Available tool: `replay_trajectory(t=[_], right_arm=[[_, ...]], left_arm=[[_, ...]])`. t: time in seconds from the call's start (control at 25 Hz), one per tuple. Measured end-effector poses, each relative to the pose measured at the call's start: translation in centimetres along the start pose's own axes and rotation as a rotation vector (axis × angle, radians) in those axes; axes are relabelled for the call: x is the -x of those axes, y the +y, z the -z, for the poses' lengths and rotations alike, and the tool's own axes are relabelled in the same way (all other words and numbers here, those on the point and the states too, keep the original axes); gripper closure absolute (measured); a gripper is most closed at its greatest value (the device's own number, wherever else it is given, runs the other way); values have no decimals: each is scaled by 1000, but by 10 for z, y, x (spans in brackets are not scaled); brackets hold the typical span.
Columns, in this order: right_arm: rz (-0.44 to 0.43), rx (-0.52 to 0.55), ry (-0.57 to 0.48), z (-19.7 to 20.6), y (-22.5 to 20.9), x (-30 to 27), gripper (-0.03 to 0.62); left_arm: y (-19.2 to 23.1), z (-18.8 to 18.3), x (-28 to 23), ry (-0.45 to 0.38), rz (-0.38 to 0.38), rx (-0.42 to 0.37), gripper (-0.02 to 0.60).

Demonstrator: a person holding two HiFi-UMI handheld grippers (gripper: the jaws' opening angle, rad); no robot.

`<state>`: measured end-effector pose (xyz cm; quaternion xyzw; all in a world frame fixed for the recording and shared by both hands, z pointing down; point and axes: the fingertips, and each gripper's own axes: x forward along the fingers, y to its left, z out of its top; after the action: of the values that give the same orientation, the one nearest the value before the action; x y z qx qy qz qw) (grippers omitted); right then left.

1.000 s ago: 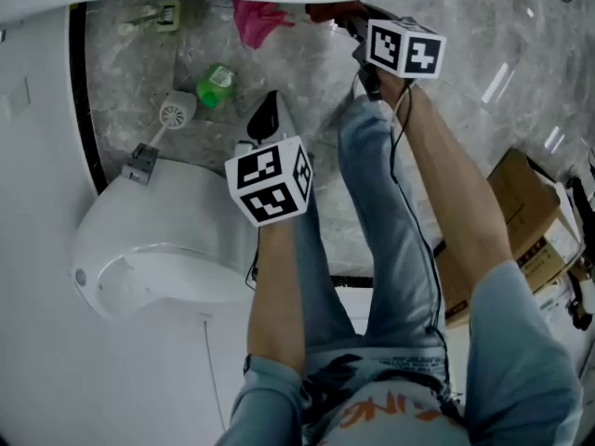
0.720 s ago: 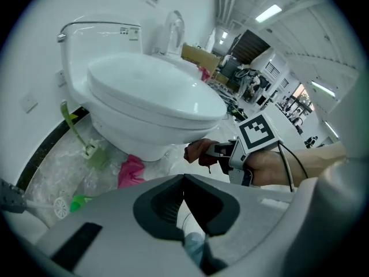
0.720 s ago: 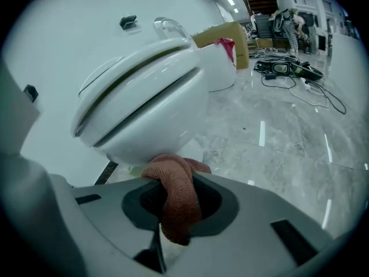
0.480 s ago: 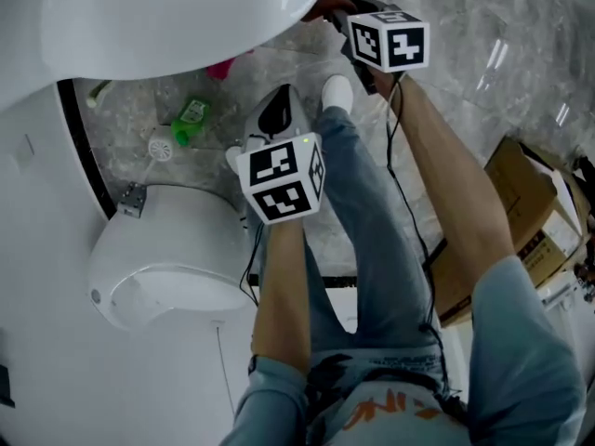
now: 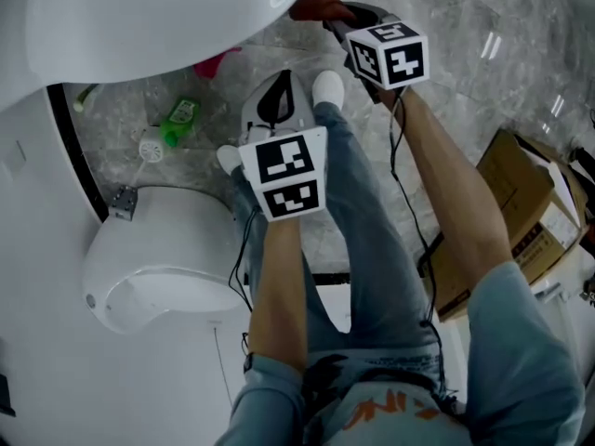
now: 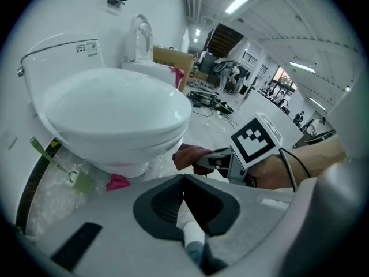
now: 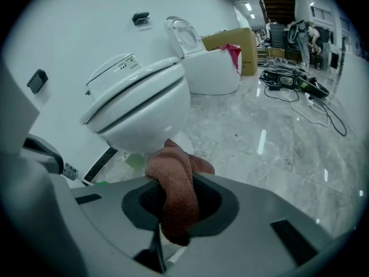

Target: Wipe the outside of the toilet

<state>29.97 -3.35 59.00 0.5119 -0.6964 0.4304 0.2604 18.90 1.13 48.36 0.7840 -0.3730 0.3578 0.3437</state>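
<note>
Low beside the glossy white ceramic toilet (image 5: 139, 35): left gripper (image 6: 184, 184), jaws together on nothing. Nearer the toilet's front: right gripper (image 7: 179, 199), clamped on a bunched rust-red terry cloth (image 7: 173, 175), long axis along the jaws. Bowl's underside straight ahead of the cloth, very close; contact not clear. Likely the right's wipe.

The head view looks steeply down from above the person's forearms onto the floor (image 5: 446, 110), with the toilet (image 5: 158, 17) filling its upper left. The left gripper (image 6: 183, 180) view sits low and faces the toilet bowl from the front side, with the right gripper (image 6: 214, 161) in its right half. The right gripper view faces the same bowl, apparently from nearer. All three views share the bowl and the floor beneath it.
</note>
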Motion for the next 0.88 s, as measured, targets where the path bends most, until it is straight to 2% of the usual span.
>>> replay_trajectory(t=[0.16,0.32,0.48,0.68,0.88], right_arm=[[-7,-32,29,42,32,4,526],[-53,-112,30,75,89,-10,526],[-102,-212,28,93,146,-37,526],[-121,-273,-7,96,217,-90,526],[-117,-320,-86,65,263,-135,526]], left_arm=[[21,30,10,-13,-4,22,580],[64,73,22,-19,-30,62,580],[113,118,45,-39,-105,201,581],[174,168,66,-56,-138,290,581],[230,189,75,-82,-149,351,581]])
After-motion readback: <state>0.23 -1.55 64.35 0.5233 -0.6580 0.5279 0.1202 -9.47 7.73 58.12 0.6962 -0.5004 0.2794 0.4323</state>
